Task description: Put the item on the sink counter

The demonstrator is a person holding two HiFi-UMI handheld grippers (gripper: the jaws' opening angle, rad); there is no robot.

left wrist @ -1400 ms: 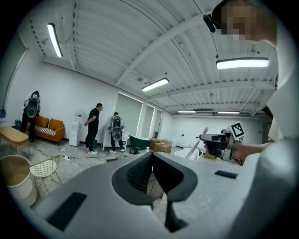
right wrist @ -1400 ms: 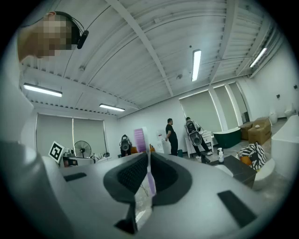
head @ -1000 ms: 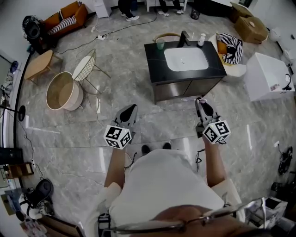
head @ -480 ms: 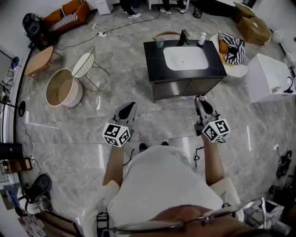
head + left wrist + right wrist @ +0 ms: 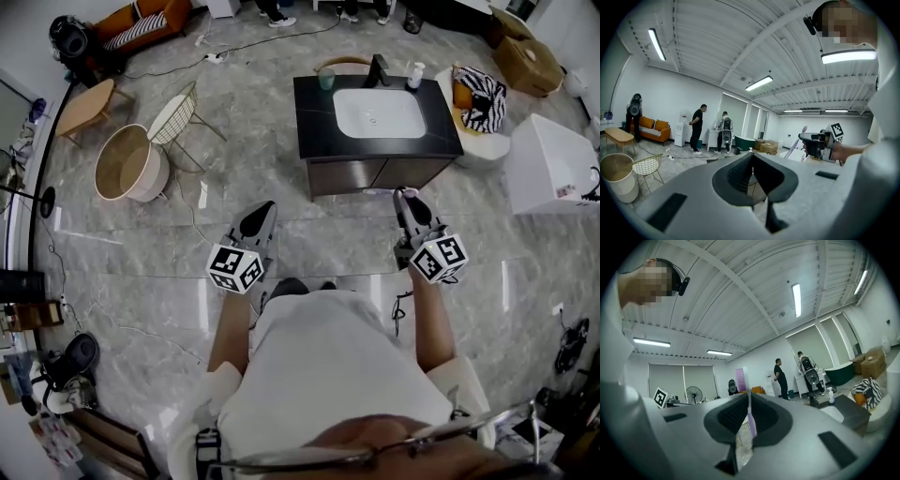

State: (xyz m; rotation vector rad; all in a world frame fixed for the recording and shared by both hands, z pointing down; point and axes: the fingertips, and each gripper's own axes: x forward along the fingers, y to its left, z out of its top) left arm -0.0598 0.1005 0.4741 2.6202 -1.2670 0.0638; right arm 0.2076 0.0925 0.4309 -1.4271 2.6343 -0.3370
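In the head view the sink counter (image 5: 314,112), black-topped with a white basin, stands ahead on the marble floor. On it are a green cup (image 5: 325,81), a faucet (image 5: 378,67) and a soap bottle (image 5: 413,75). My right gripper (image 5: 403,197) is shut on a thin purple toothbrush (image 5: 751,423), whose head rises above the jaws. The left gripper view also shows that toothbrush (image 5: 794,143) sticking up from the right gripper. My left gripper (image 5: 263,214) is shut with nothing between its jaws. Both are held at waist height, well short of the counter. The right gripper view shows the counter (image 5: 851,414) low at the right.
A round tub (image 5: 127,173) and a wire chair (image 5: 178,127) stand to the left. A striped bag (image 5: 480,98) and a white box (image 5: 553,164) sit right of the counter. Cables lie on the floor. People stand at the far wall (image 5: 697,127).
The person has stepped forward and the whole scene has shifted a little in the head view. Both grippers keep the same pose, and the right one still holds the toothbrush.
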